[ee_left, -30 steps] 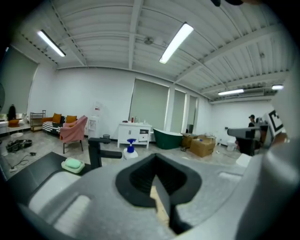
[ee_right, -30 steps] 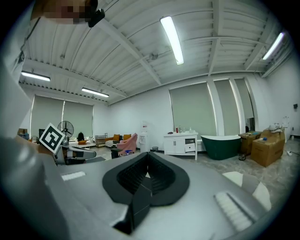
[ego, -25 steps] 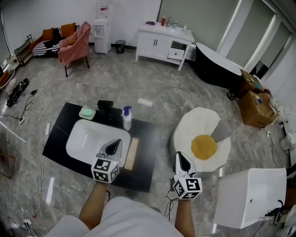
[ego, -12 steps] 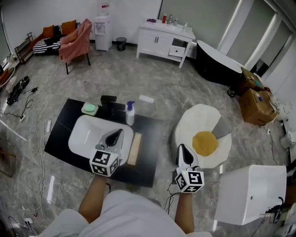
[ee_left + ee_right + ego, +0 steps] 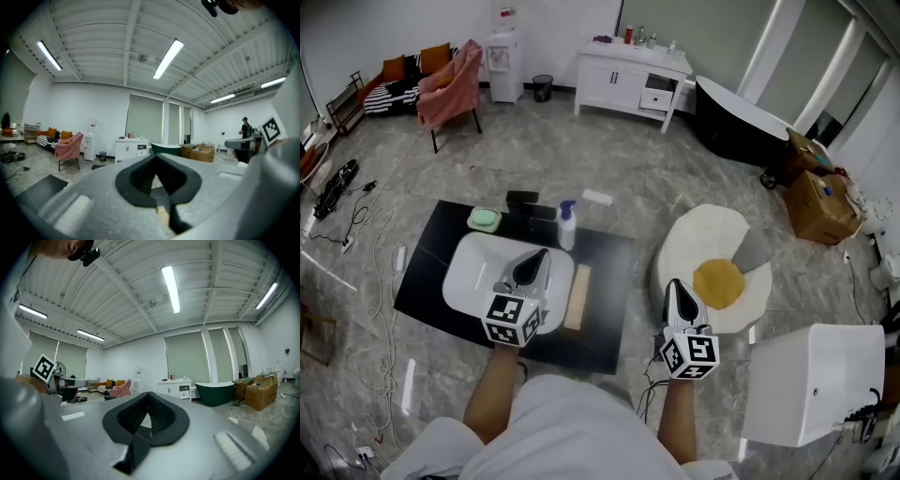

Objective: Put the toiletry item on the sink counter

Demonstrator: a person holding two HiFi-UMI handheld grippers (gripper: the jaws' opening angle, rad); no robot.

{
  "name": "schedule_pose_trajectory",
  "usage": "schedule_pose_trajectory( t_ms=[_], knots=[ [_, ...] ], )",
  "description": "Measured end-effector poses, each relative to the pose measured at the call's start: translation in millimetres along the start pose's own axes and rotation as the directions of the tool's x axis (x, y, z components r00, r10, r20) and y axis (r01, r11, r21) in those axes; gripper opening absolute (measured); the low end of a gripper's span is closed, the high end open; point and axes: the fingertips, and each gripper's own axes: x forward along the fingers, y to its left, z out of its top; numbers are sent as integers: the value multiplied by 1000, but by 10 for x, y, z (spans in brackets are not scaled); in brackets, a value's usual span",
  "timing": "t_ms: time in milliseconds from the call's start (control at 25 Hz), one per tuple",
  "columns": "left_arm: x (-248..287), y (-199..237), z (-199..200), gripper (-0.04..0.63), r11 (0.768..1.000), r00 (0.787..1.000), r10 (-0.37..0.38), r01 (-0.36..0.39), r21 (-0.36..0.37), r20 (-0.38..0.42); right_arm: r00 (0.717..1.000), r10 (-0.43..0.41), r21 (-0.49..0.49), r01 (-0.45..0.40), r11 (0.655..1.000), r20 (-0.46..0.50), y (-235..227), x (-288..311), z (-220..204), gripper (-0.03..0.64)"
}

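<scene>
Two claws were held closed with nothing between them: the left claw (image 5: 533,267), edged slightly forward over the white basin (image 5: 471,281) within the last second, and the right claw (image 5: 676,294), off the black desk (image 5: 605,311). A spray bottle (image 5: 566,225) stood on the desk just behind the basin, near a green soap dish (image 5: 485,219); the basin's visible part was bare.

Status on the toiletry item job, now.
Done: a spray bottle and a green soap dish already sit on the sink counter; whether either is the item is unclear. In hand: nothing, the left gripper and right gripper are shut and empty. Left: if another item is meant, none is picked up.
</scene>
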Motion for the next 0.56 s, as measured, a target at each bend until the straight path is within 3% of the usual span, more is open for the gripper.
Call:
schedule_pose_trajectory(
  t_ms=[560],
  knots=[
    [-40, -16, 41, -3, 1000, 1000, -23, 23, 16, 20, 999, -45, -5, 45, 999, 5, -54, -111, -23, 3]
  ],
)
